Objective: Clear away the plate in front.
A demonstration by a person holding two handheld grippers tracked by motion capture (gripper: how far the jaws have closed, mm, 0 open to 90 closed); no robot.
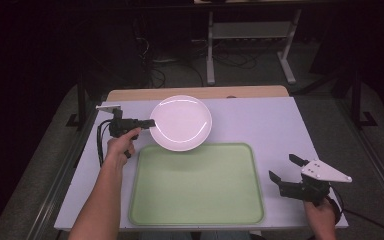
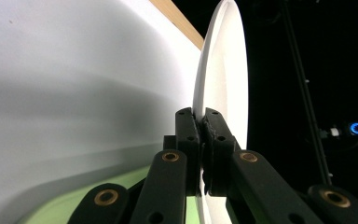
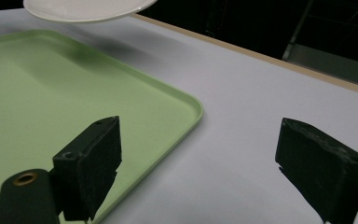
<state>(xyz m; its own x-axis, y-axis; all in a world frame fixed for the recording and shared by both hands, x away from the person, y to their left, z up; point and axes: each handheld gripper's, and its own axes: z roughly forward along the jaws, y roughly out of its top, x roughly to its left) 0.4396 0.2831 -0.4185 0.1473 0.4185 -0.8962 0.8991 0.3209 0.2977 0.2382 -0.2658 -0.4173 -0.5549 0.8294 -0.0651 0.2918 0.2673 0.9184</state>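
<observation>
1. High view: your left gripper [image 1: 149,122] has its jaws closed on the left rim of the white plate [image 1: 181,122]. The plate is just beyond the far edge of the green tray [image 1: 196,185], and its near rim overlaps that edge a little. I judge that you are carrying the plate toward the tray. Your right gripper [image 1: 284,167] is beside the right edge of the tray, near its front corner, and its jaws are wide with nothing between them.

2. Left gripper view: this camera is turned, so the plate [image 2: 221,70] looks like it stands on its edge. The two pads [image 2: 188,126] press on the rim from both sides, so the hold looks firm. The tray [image 2: 74,205] is visible low in this view, beside the jaws, and the white bench [image 2: 74,70] is behind it.

3. Right gripper view: the plate [image 3: 84,9] is above the far part of the tray [image 3: 51,88], and its shadow lies apart from it, so it is lifted and touches nothing. The black jaws stand far apart over the right edge of the tray.

4. Next move, as I judge it: bring the plate over the middle of the tray, keep it level because you hold it at one rim, lower it until it rests flat, and only then open the jaws.
</observation>
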